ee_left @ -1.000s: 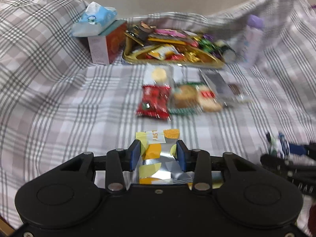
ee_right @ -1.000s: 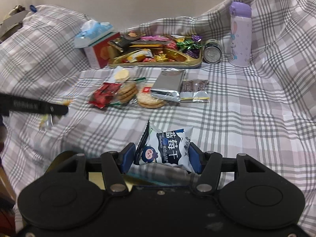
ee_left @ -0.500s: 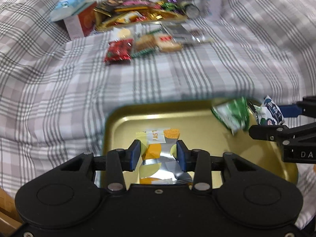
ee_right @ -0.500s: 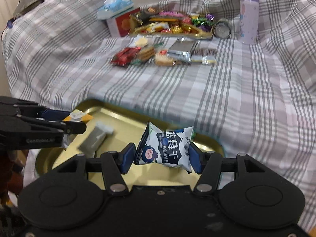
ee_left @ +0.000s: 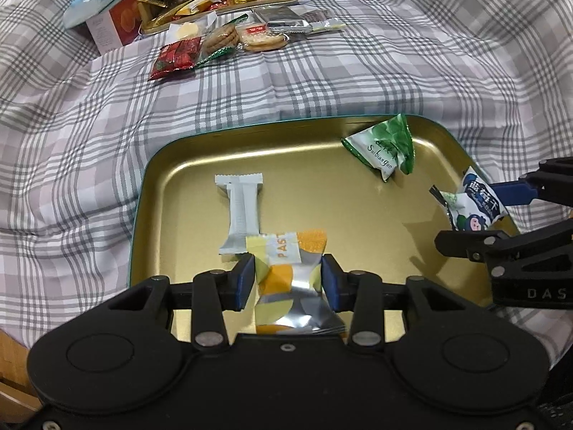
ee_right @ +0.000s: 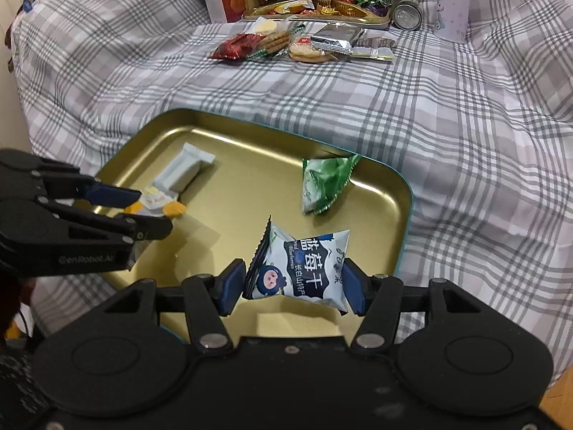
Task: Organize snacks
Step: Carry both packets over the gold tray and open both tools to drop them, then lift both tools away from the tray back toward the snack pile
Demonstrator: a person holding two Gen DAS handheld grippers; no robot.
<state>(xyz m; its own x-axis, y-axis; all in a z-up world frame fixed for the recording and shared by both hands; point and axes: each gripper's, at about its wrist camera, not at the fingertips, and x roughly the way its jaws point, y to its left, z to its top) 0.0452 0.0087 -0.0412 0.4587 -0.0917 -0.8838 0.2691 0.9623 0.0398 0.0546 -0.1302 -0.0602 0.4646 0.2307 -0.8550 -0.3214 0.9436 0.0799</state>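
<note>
**Inspector:** Status, left side?

**Assistant:** Left gripper (ee_left: 288,279) hangs over the near part of the gold tray (ee_left: 172,175), its jaws opening, the yellow packet (ee_left: 286,268) between them, just beside the white bar (ee_left: 241,211).

**Inspector:** Right side?

**Assistant:** Right gripper (ee_right: 293,286) is clamped on the blueberry packet (ee_right: 304,268) above the tray's near right part. A green packet (ee_right: 322,182) already lies towards the far corner.

**Inspector:** Recommendation?

**Assistant:** In my judgement, let each packet go low over bare metal, clear of the rim. More snacks wait on the checked cloth (ee_right: 429,107) by the far tray (ee_right: 315,18).
</note>
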